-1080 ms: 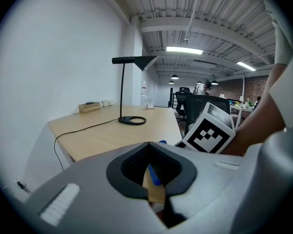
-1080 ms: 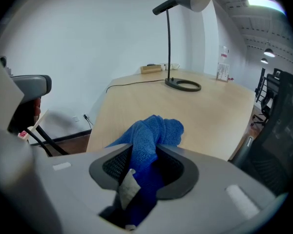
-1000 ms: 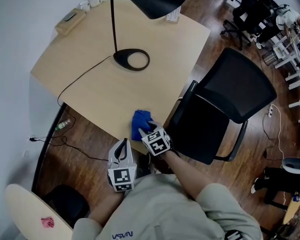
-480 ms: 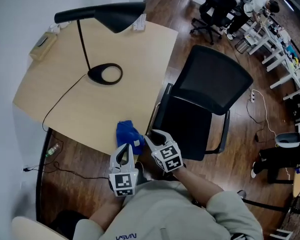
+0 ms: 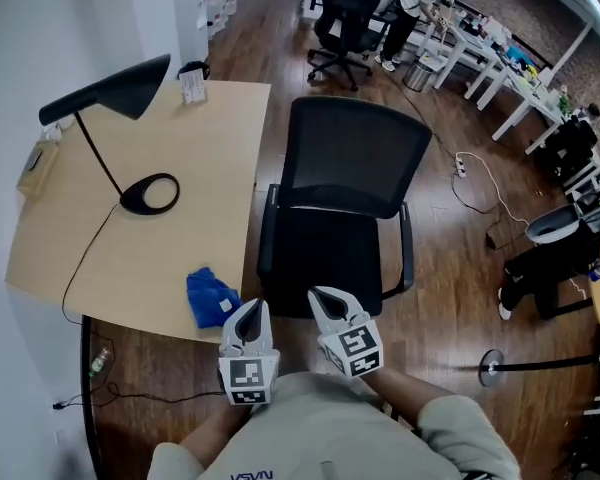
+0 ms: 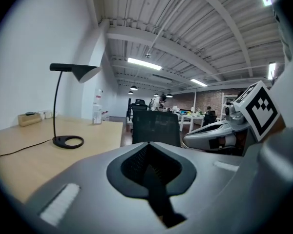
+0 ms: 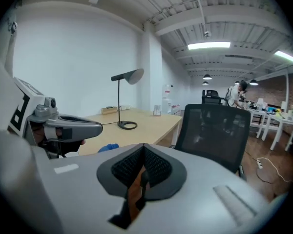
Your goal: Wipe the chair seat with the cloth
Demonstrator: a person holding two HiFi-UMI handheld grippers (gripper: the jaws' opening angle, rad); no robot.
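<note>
Jaws together, empty, L gripper & R gripper, R's freshly closed — cloth on desk nr chair

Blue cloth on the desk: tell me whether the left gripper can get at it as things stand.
Probably yes. The blue cloth lies uncovered near the front edge of the desk, and the left gripper hovers just beside it. Its jaws are shut, so they must open first.

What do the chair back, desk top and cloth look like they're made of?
Chair back: probably black mesh, since it looks slightly see-through in the right gripper view.
Desk top: pale wood or wood-look laminate, with an even matte tan surface.
Cloth: soft blue fabric, crumpled; the weave is too small to tell.
</note>
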